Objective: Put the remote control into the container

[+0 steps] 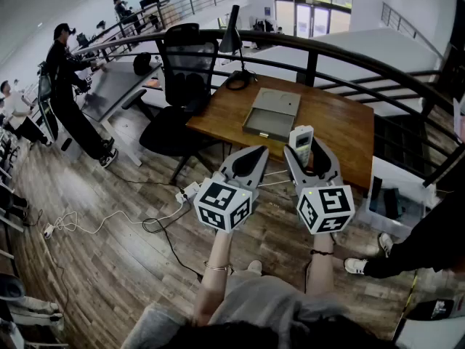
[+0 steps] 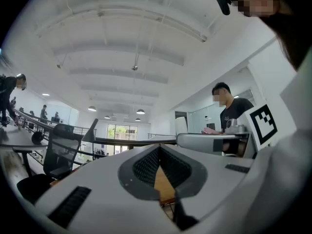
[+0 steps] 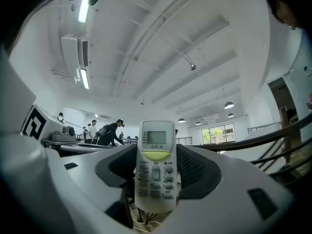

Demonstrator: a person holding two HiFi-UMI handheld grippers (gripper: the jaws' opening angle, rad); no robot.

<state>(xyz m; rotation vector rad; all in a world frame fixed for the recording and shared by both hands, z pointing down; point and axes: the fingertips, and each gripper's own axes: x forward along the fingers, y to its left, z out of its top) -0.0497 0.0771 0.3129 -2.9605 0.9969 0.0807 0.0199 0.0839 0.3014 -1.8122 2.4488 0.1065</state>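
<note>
A brown desk (image 1: 341,126) by a curved black rail (image 1: 341,53)

A black chair (image 1: 185,71) on wheels stands at the left end of the desk, and a dark lamp (image 1: 232,31) leans over the far edge. White and black wires (image 1: 109,220) trail over the wood floor (image 1: 94,267) to a plug strip (image 1: 187,192). A person in black (image 1: 69,93) stands far off on the left. A white shoe (image 1: 355,265) shows on the right.

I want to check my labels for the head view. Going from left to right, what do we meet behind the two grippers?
standing person in black → black office chair → grey container → white bin
</note>
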